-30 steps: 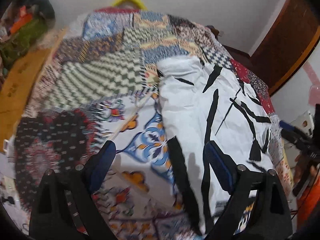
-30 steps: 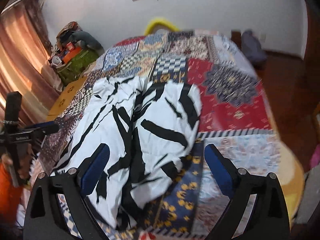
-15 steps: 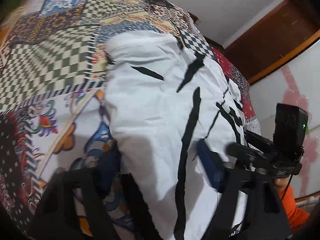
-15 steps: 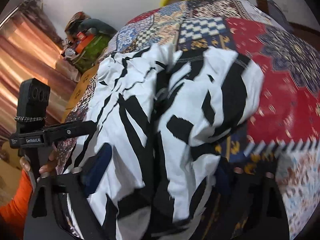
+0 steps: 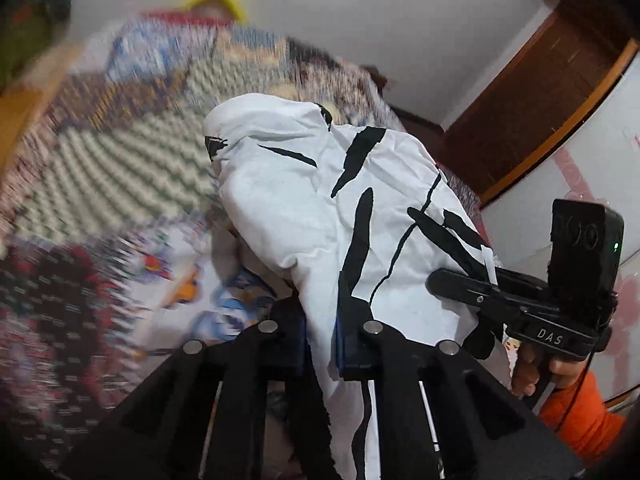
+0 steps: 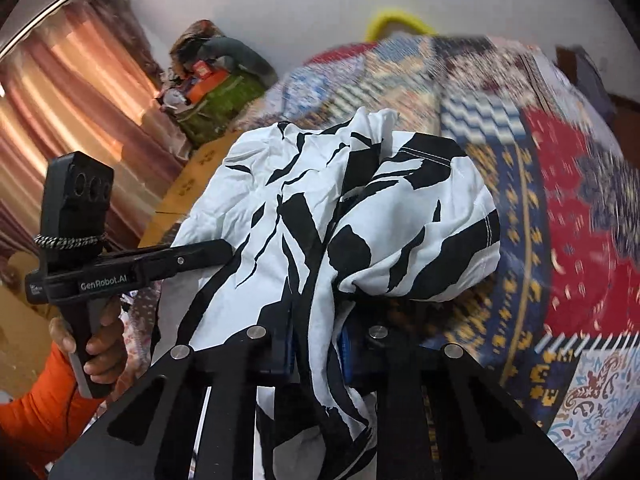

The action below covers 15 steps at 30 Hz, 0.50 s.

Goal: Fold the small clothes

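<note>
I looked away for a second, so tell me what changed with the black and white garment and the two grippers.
Both grippers' jaws have just been closing: the left gripper and the right gripper now pinch the near edge of the black-and-white garment, which lay flat before and now bunches up off the patchwork bedspread. The bedspread stays spread out.

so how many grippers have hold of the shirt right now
2. The left gripper pinches one near edge of the black-and-white shirt; the right gripper pinches the other. Both jaws have just closed on the cloth.
</note>
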Each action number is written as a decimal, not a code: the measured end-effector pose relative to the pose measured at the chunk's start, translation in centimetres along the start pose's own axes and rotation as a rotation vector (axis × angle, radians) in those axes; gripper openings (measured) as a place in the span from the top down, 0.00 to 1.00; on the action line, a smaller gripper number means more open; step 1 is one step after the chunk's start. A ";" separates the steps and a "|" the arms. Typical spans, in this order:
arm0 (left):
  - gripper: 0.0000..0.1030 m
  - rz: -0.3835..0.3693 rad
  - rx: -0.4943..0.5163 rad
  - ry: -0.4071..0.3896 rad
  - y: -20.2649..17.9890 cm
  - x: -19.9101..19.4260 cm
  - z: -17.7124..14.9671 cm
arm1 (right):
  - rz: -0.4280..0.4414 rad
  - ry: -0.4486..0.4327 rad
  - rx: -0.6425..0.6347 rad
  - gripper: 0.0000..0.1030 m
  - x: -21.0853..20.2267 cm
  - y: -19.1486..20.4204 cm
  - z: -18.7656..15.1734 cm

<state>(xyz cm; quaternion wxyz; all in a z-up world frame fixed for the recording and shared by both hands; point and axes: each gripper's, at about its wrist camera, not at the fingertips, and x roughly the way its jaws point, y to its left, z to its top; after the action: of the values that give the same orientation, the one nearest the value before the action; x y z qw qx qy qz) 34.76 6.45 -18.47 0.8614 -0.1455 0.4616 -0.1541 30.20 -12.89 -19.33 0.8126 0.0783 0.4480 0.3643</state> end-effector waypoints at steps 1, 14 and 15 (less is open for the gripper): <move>0.90 0.016 0.014 -0.027 0.1 -1.4 0.1 | 0.005 -0.015 -0.017 0.85 -0.2 1.2 0.4; 0.90 0.214 0.029 -0.191 8.7 -14.8 -0.5 | 0.127 -0.061 -0.128 0.85 5.1 14.3 4.6; 0.90 0.227 0.023 -0.181 9.8 -14.7 -0.8 | 0.132 -0.049 -0.128 0.85 6.1 14.6 4.7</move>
<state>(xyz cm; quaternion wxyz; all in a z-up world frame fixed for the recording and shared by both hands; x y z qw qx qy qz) 27.64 21.15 -11.72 0.9129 -0.0958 0.3939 -0.0471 28.29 2.64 -14.00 0.8009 0.0643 0.3977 0.4430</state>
